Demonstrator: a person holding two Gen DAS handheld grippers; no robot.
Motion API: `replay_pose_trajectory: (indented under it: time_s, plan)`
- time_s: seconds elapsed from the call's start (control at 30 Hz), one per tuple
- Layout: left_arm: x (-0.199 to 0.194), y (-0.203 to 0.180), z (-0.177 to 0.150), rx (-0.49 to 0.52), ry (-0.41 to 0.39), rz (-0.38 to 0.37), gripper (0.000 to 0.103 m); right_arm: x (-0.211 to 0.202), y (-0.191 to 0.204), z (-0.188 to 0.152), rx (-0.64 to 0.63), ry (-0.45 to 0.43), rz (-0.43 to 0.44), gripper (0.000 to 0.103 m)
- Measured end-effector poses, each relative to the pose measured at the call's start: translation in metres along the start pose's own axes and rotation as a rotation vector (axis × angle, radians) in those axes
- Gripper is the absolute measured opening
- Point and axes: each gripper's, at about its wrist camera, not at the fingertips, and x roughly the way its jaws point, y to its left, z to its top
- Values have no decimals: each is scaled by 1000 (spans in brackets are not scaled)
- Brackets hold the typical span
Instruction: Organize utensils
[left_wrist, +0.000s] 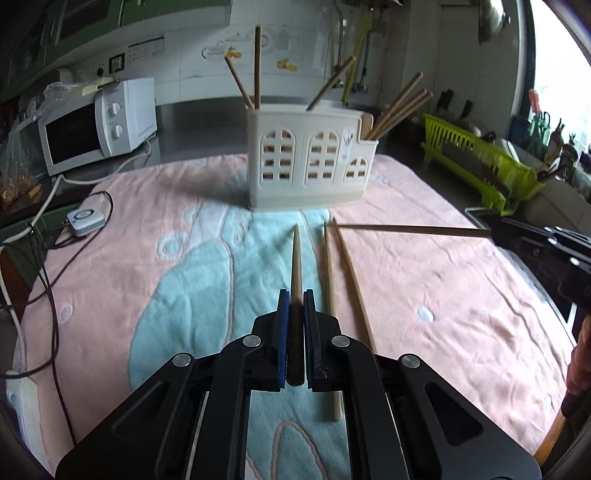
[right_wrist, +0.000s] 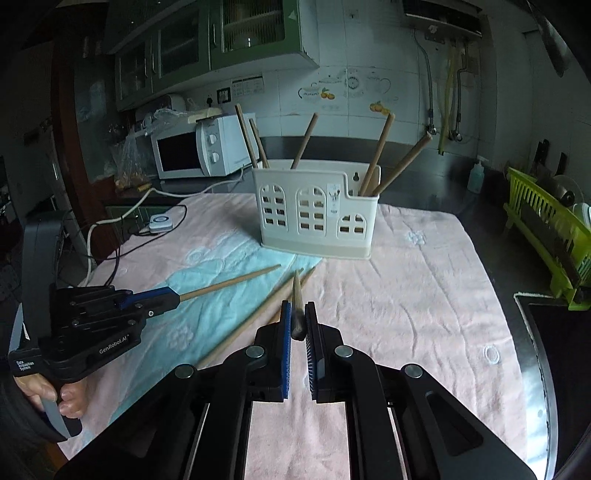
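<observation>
White lettering "GenRobot.AI" and "Data Acquisition System" marks the left gripper (right_wrist: 173, 297), clamped on a wooden chopstick (right_wrist: 231, 282) before the cream window-patterned plastic holder (right_wrist: 314, 218). The right gripper (right_wrist: 298, 317) pinches another chopstick (right_wrist: 296, 295). The holder's small label is unreadable.

Chopsticks: ten in all
- six upright in holder: two (left_wrist: 257, 66) in left compartment, one (left_wrist: 331, 83) in middle, three (left_wrist: 400, 105) in low right compartment
- two loose on towel (left_wrist: 330, 280)
- two held, one per gripper (left_wrist: 296, 258) (left_wrist: 410, 229)

Utensil holder (left_wrist: 310, 162): one, white, three compartments
Grippers: two, left (left_wrist: 295, 306), right (right_wrist: 297, 317)
Towel (left_wrist: 443, 280): one
Microwave (left_wrist: 99, 125): one
Green dish rack (left_wrist: 480, 162): one
</observation>
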Motion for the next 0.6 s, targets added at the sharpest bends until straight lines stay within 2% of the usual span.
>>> replay_pose_trajectory:
  time_s: [0.27, 0.6]
  plan:
    - [-12, 5, 23, -43, -80, -30, 6, -14, 3, 35, -31, -65, 29, 7]
    - [-14, 15, 64, -72, -98, -39, 6, -10, -14, 83, -43, -79, 56, 7]
